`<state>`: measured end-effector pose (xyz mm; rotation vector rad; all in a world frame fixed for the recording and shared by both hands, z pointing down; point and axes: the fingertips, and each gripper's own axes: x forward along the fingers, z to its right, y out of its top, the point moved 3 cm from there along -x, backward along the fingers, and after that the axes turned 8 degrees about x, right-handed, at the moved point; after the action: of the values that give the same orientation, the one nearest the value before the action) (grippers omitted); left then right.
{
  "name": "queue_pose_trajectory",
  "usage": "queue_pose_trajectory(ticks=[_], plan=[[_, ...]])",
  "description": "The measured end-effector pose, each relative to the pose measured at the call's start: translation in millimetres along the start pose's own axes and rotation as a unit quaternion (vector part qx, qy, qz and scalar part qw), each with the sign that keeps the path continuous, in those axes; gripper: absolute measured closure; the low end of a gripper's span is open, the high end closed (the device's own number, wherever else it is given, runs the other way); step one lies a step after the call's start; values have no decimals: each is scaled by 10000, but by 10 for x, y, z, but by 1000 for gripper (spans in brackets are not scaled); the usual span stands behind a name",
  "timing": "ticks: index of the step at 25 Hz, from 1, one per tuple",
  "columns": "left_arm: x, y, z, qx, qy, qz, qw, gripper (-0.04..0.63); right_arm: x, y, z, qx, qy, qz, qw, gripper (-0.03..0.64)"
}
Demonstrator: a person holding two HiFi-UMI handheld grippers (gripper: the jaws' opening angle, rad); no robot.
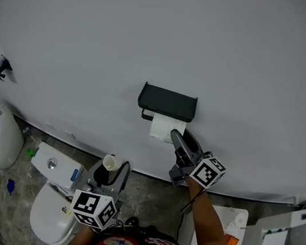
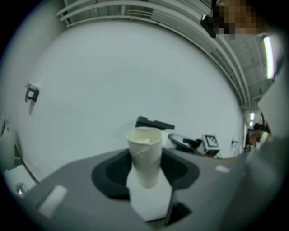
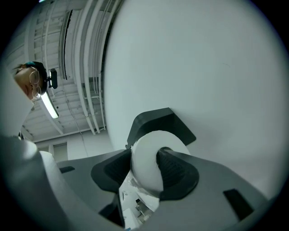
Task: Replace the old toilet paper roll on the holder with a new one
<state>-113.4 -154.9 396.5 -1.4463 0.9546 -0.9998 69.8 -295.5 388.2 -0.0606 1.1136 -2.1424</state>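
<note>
Pinching the new roll [image 1: 162, 127] just beneath the holder [image 1: 167, 103] at frame centre, the right gripper [image 1: 175, 137] may crush it or miss the bar if tilted. At lower left, the left gripper [image 1: 111, 171] clasps the empty tube [image 2: 144, 153].

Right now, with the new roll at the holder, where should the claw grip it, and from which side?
Come from below and in front, as the right claw does now, one jaw on each side of the paper roll. The holder covers its top and the wall sits behind, so probably only the underside and front are open.
</note>
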Motion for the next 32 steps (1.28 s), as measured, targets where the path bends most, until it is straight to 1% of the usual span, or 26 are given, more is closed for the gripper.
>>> queue_pose_trajectory(ticks=[3,8,16,18,22,25,27,28,29,30,31,32], plan=[[-44,-21,-36,-52,48,-9,10000,397,1,-11,-33,-67,-79,10,9999,420],[-83,-45,-24,-105,10,4,9999,397,130,-129,-141,-215,-138,-198,9995,422],[-130,-54,-27,-120,4,-19,9999,397,136,-184,-162,-363,-302,-247,9986,420],[-135,-82,-27,-123,2,-43,9999,397,76,-185,-171,-556,-433,-202,9973,419],[-94,-125,15,-125,-56,-97,9999,396,-66,-175,-261,-1153,-667,-134,9910,420],[-40,-124,80,-82,-158,-127,9998,397,-232,-206,-334,-1306,-874,-234,9873,420],[-8,-130,148,-24,-250,-158,9996,397,-375,-262,-386,-1501,-1014,-378,9827,422],[8,-134,181,6,-294,-171,9994,397,-448,-288,-409,-1566,-1074,-431,9809,433],[22,-137,210,31,-333,-184,9993,396,-520,-310,-430,-1570,-1120,-455,9802,515],[36,-142,236,48,-368,-197,9991,397,-589,-327,-452,-1514,-1137,-455,9809,568],[50,-146,258,60,-402,-212,9989,397,-654,-343,-477,-1438,-1130,-444,9821,594],[65,-152,278,68,-434,-230,9988,397,-713,-356,-504,-1386,-1127,-433,9830,598]])
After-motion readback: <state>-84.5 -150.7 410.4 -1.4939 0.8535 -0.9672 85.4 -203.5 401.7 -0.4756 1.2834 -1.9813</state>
